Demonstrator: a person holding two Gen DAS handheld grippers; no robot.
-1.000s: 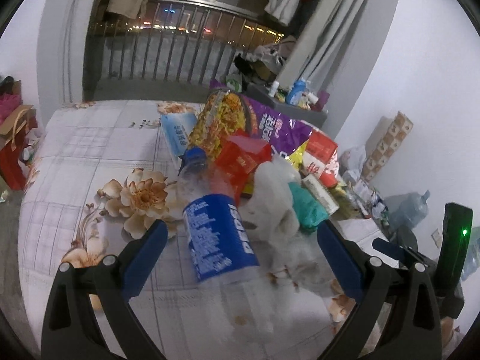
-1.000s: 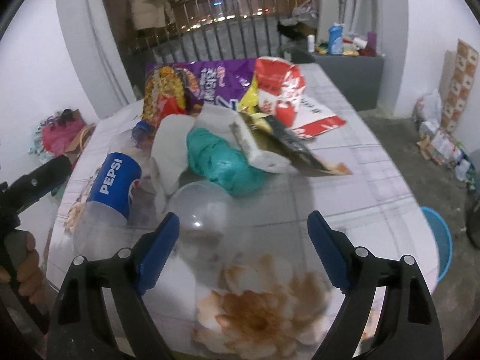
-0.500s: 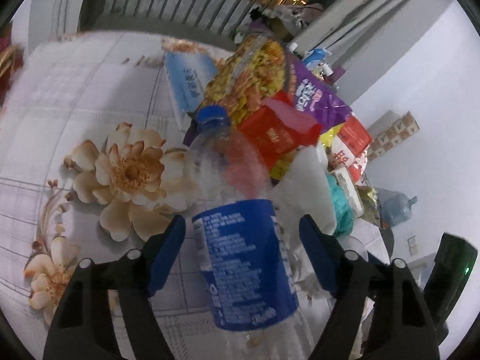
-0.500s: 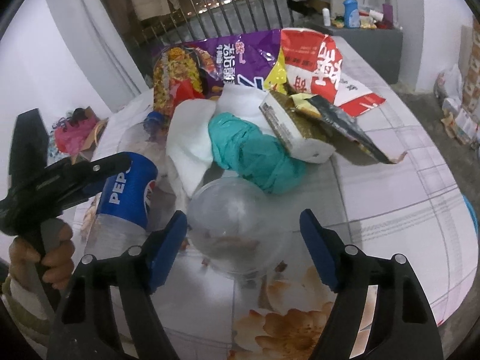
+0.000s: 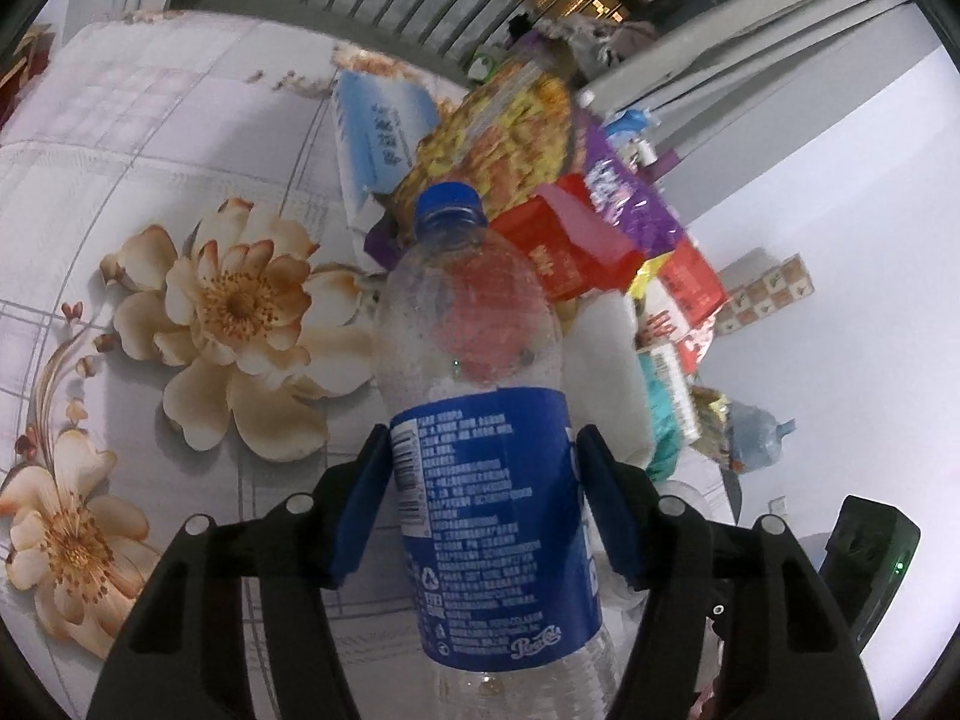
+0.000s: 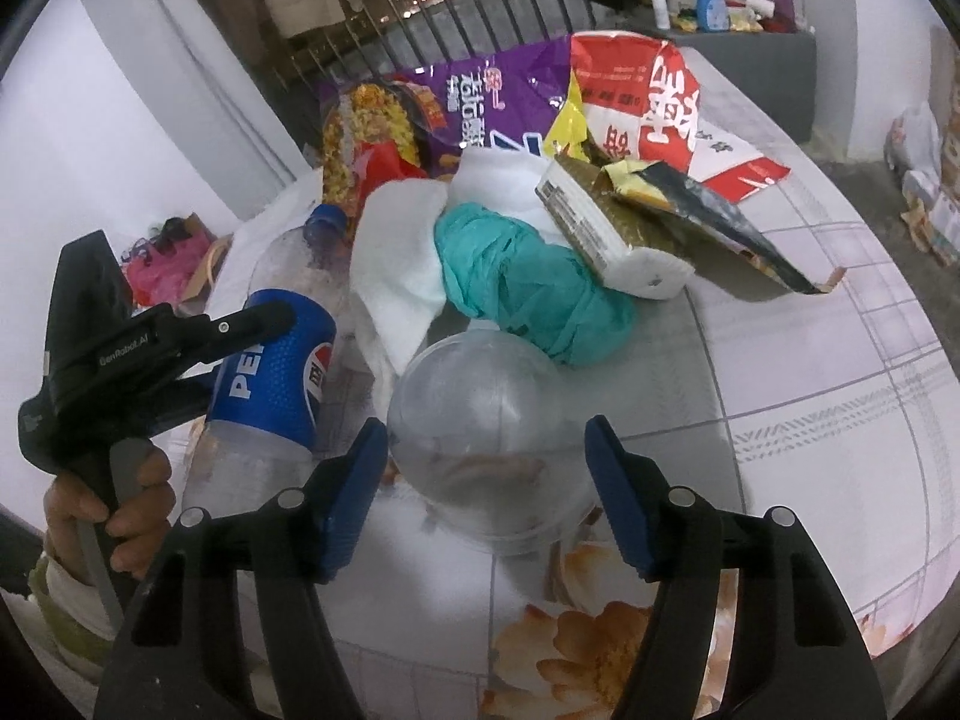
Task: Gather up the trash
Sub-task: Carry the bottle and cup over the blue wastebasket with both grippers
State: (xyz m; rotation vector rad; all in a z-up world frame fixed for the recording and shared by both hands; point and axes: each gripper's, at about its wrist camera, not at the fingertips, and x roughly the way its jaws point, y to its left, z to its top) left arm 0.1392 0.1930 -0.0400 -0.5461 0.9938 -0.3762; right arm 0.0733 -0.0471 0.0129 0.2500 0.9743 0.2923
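An empty Pepsi bottle [image 5: 480, 420] with a blue cap and blue label lies on the floral table. My left gripper [image 5: 480, 504] is shut on its label, pads touching both sides. The bottle also shows in the right wrist view [image 6: 273, 366], with the left gripper [image 6: 180, 336] on it. A clear plastic dome cup [image 6: 489, 414] stands on the table. My right gripper [image 6: 486, 492] straddles it, jaws open, pads just outside the cup's sides.
Behind lie a teal bag [image 6: 528, 282], white tissue [image 6: 396, 264], a small carton [image 6: 582, 228], red [image 6: 654, 108], purple [image 6: 492, 90] and yellow [image 6: 366, 120] snack bags, and a blue packet [image 5: 378, 126]. The table edge [image 6: 912, 540] curves at the right.
My left gripper moved in over the Pepsi bottle and closed on its label. My right gripper moved forward around the clear cup and narrowed its jaws.
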